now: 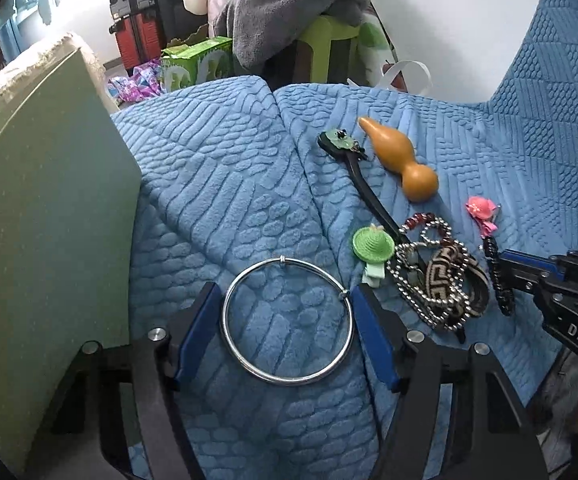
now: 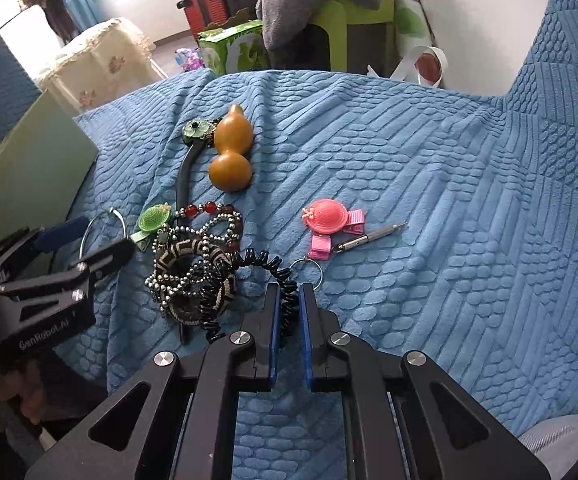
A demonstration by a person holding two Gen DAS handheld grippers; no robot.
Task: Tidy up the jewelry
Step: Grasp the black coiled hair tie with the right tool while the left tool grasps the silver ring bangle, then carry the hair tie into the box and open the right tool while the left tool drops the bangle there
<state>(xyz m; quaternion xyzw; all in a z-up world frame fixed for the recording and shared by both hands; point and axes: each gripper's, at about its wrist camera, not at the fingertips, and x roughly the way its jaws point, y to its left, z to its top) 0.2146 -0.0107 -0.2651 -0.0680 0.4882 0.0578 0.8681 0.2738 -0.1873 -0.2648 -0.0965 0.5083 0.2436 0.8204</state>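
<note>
At far left, a flat pale-green board [image 1: 49, 216] is standing beside the blue textured blanket [image 1: 217, 184] that is carrying the jewelry. The left gripper [image 1: 285, 320] is straddling the thin silver bangle ring [image 1: 287, 378]: its blue pads [image 1: 373, 336] are sitting at opposite sides of the ring, part-open, the right pad touching the ring's clasp; a firm grip cannot be confirmed. This straddle is probably serving to lift the ring clear of the pile.

Further right, a green miniature-hat hair clip [image 1: 372, 245] and a black hairpin with a green flower head [image 1: 363, 178] are lying beside an orange-brown gourd ornament [image 1: 401, 160]. A tangle of silver bead chain [image 2: 193, 264] and brown patterned woven band [image 2: 197, 252] is lying heaped.

The right gripper [image 2: 289, 300] is closing almost fully on the black coiled spiral cord [image 2: 285, 280], apparently to draw it out of the tangle. A pink miniature-hat hair clip [image 2: 327, 218] is lying apart, rightmost.
</note>
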